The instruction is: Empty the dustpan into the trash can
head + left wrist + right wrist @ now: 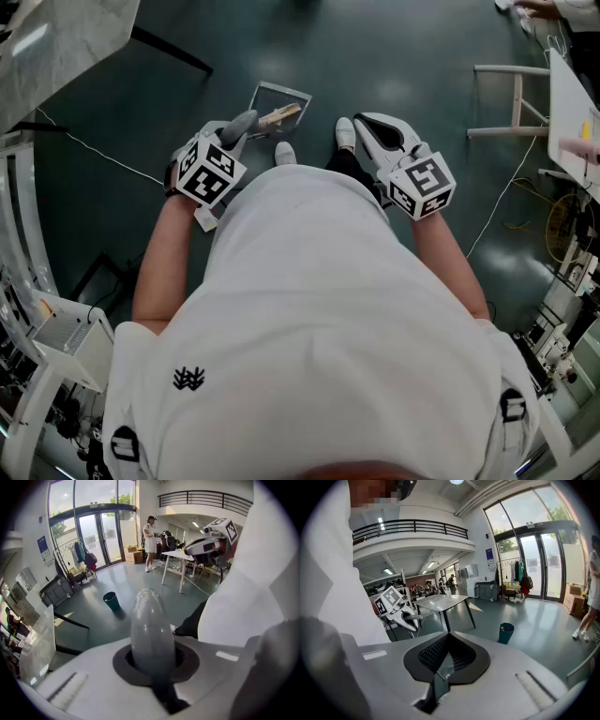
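While the person stands over a dark green floor, the left gripper is clamped on the grey handle of the dustpan. Its own view shows that rounded handle upright between the closed jaws. The pan reaches forward from the gripper and has pale scraps in it. I cannot tell whether it rests on the floor or hangs above it.

Just right of the pan, the person's two light shoes show below the white shirt.

Further right, the right gripper is held level with the left one. Its jaws are drawn almost together, leaving only a thin slit, and nothing sits between them.

The trash can, a small teal bin, does not show in the head view. It stands upright on open floor, well apart from both grippers. In the left gripper view it is beyond and to the left of the handle. In the right gripper view it is to the right of the jaws, past a dark-legged table.
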`<action>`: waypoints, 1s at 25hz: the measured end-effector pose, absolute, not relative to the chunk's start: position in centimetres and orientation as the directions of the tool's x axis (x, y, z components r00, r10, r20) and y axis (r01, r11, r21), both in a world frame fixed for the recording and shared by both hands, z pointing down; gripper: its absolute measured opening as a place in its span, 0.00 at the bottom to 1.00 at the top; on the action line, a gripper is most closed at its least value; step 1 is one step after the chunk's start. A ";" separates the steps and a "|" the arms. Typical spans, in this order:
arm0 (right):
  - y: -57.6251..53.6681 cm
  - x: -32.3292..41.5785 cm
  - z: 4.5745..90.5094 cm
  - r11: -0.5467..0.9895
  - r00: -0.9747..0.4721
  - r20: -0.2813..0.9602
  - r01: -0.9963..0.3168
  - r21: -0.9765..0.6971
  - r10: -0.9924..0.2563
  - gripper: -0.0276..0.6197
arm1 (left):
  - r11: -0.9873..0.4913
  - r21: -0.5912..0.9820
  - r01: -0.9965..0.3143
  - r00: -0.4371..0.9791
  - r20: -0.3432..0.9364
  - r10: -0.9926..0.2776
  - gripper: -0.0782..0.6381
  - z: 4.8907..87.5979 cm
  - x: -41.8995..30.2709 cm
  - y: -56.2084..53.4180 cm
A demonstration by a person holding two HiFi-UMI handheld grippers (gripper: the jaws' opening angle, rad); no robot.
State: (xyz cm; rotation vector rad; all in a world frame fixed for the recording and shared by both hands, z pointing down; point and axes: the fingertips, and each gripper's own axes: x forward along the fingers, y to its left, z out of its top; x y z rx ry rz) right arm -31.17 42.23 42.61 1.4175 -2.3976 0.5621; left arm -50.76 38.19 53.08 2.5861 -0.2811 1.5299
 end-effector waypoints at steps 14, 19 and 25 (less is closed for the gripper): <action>41.1 -28.6 43.6 0.439 -0.482 0.447 -0.875 -0.205 -0.753 0.04 | -0.965 0.009 -0.261 0.460 0.880 -0.116 0.20 53.4 -48.9 36.5; 39.7 -25.9 43.7 0.456 -0.496 0.445 -0.866 -0.202 -0.746 0.07 | -0.952 -0.006 -0.307 0.450 0.880 -0.151 0.20 52.8 -47.4 34.7; 37.5 -20.4 43.7 0.477 -0.523 0.430 -0.851 -0.219 -0.736 0.13 | -0.938 -0.057 -0.343 0.420 0.884 -0.208 0.20 51.9 -44.0 31.0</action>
